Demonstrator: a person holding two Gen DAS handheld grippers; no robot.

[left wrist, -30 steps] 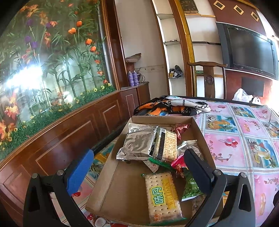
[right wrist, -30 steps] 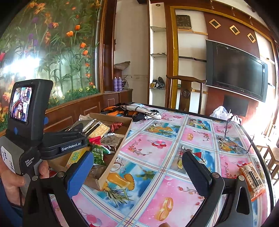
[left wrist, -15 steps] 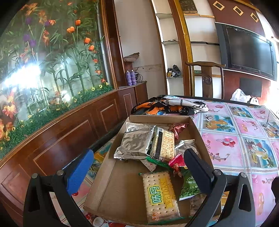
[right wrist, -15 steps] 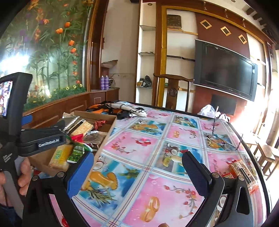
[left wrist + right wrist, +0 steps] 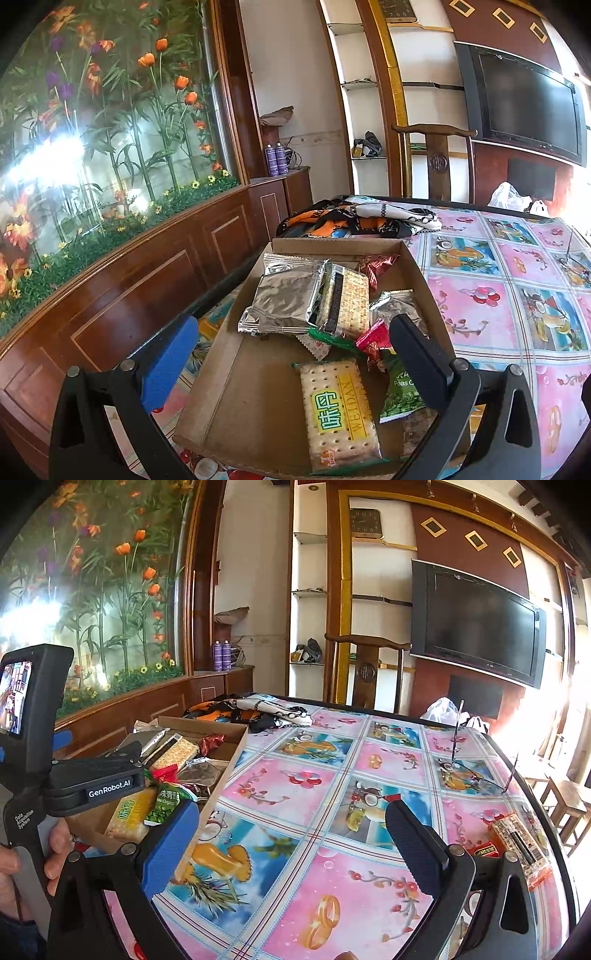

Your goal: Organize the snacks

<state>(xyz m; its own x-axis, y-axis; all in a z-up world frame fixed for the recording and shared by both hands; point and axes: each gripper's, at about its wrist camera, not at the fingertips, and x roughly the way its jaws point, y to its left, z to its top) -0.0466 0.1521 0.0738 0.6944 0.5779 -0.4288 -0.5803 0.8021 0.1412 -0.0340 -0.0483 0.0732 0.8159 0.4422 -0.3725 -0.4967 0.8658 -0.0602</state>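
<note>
A shallow cardboard box point(image 5: 236, 398) point(image 5: 236, 734) at the table's left edge holds several snacks: a silver foil pack point(image 5: 284, 299), a cracker pack with a dark stripe point(image 5: 347, 299), a yellow-labelled cracker pack point(image 5: 338, 410) and a green pea snack bag point(image 5: 402, 391). My left gripper point(image 5: 291, 350) hovers open above the box's near end, nothing between its fingers. My right gripper point(image 5: 291, 834) is open over the flowery tablecloth. An orange cracker pack point(image 5: 517, 842) lies at the table's right edge beside a small red packet point(image 5: 484, 849).
A hand point(image 5: 22, 867) holds the left gripper's handle. Folded cloth point(image 5: 251, 709) lies behind the box. Spectacles point(image 5: 476, 771) sit on the table's right side. A wooden chair point(image 5: 365, 668) stands at the far edge; a wood-panelled wall point(image 5: 129, 266) runs along the left.
The right gripper's view swung to the right and back partway left, bringing the orange cracker pack closer into view. The left gripper stayed over the box, open.
</note>
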